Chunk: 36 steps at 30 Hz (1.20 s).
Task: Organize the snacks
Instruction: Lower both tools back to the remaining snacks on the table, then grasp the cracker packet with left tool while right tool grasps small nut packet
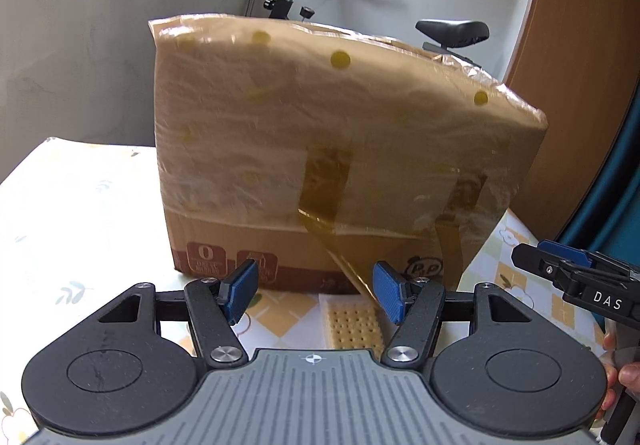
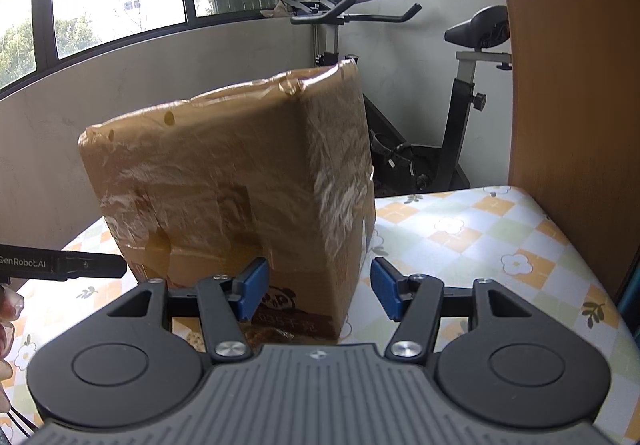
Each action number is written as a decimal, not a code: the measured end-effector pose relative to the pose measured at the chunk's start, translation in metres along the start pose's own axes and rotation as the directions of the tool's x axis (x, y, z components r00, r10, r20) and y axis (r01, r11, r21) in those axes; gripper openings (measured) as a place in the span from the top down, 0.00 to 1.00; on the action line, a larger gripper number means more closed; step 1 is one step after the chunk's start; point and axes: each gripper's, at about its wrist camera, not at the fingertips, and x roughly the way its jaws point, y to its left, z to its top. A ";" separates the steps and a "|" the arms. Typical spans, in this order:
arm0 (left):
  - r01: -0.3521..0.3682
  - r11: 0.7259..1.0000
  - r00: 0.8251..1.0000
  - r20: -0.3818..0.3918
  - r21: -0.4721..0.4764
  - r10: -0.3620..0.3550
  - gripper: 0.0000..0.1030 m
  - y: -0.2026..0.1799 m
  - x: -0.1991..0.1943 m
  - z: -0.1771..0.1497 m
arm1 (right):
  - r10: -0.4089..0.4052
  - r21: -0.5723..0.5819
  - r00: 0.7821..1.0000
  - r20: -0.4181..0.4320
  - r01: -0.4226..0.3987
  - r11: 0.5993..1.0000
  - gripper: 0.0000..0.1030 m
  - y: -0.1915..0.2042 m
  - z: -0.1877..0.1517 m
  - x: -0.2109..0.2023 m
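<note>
Centrally, a taped box (image 1: 320,149) was stood upright on the table (image 1: 80,205), with a cracker pack (image 1: 352,325) just before it. Both the left gripper (image 1: 316,291) and right gripper (image 2: 318,289) were held partly spread, nothing gripped.

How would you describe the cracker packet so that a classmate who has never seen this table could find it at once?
Start at the big taped cardboard box standing on the flower-patterned tablecloth. Look at the cloth just in front of the box's base, below the open left gripper. The cracker packet lies flat there: pale biscuits dotted with rows of small holes, unlike anything else on the table.
</note>
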 end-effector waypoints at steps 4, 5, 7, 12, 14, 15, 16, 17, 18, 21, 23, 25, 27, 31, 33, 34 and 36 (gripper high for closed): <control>0.004 1.000 1.000 -0.031 0.007 -0.004 0.36 -0.005 0.010 -0.008 | -0.004 0.008 1.000 -0.024 0.004 1.000 0.42 -0.005 -0.009 0.006; 0.007 1.000 0.999 -0.038 0.011 -0.006 0.36 -0.006 0.012 -0.011 | -0.004 0.011 1.000 -0.029 0.005 1.000 0.42 -0.005 -0.010 0.006; 0.012 1.000 0.998 -0.058 0.019 -0.010 0.36 -0.012 0.020 -0.017 | -0.006 0.016 0.999 -0.040 0.006 1.000 0.42 -0.007 -0.014 0.009; 0.018 0.999 0.993 -0.117 0.050 -0.012 0.36 -0.025 0.045 -0.030 | -0.005 0.026 0.997 -0.071 0.007 1.000 0.42 -0.008 -0.024 0.014; 0.013 0.998 0.991 -0.135 0.065 -0.004 0.36 -0.030 0.055 -0.035 | -0.003 0.030 0.997 -0.082 0.005 1.000 0.42 -0.007 -0.028 0.016; 0.010 0.997 0.989 -0.148 0.070 0.001 0.36 -0.033 0.061 -0.038 | -0.002 0.032 0.996 -0.088 0.005 0.999 0.42 -0.007 -0.030 0.016; 0.011 0.997 0.987 -0.158 0.074 0.001 0.36 -0.034 0.066 -0.040 | -0.001 0.035 0.996 -0.092 0.004 0.999 0.42 -0.006 -0.031 0.017; 0.013 0.997 0.986 -0.164 0.079 0.000 0.36 -0.036 0.070 -0.042 | 0.001 0.038 0.995 -0.095 0.003 0.999 0.42 -0.006 -0.032 0.018; 0.012 0.996 0.986 -0.169 0.088 0.003 0.36 -0.039 0.074 -0.043 | 0.002 0.039 0.995 -0.097 0.001 0.999 0.42 -0.006 -0.033 0.019; 0.002 0.994 0.984 -0.178 0.111 0.018 0.36 -0.044 0.083 -0.046 | 0.005 0.038 0.994 -0.108 0.000 0.999 0.42 -0.005 -0.037 0.021; -0.004 0.993 0.983 -0.179 0.117 0.025 0.36 -0.045 0.088 -0.046 | 0.007 0.039 0.993 -0.116 -0.003 0.999 0.42 -0.005 -0.039 0.023; -0.010 0.992 0.983 -0.183 0.123 0.032 0.36 -0.047 0.092 -0.048 | 0.008 0.039 0.992 -0.124 -0.003 0.999 0.42 -0.004 -0.041 0.025; -0.017 0.991 0.982 -0.183 0.131 0.041 0.36 -0.047 0.094 -0.050 | 0.009 0.040 0.991 -0.130 -0.003 0.999 0.42 -0.004 -0.042 0.026; -0.029 0.992 0.982 -0.181 0.126 0.051 0.40 -0.043 0.099 -0.052 | 0.010 0.040 0.990 -0.141 -0.004 0.999 0.42 -0.004 -0.044 0.029; -0.029 0.992 0.983 -0.179 0.125 0.051 0.51 -0.041 0.098 -0.053 | 0.012 0.040 0.989 -0.147 -0.006 0.999 0.42 -0.004 -0.045 0.030; -0.035 0.991 0.983 -0.176 0.128 0.057 0.51 -0.040 0.098 -0.054 | 0.012 0.041 0.989 -0.150 -0.006 0.999 0.42 -0.003 -0.046 0.031; -0.046 0.991 0.983 -0.171 0.123 0.067 0.52 -0.033 0.097 -0.056 | 0.013 0.040 0.988 -0.155 -0.007 0.999 0.42 -0.002 -0.046 0.033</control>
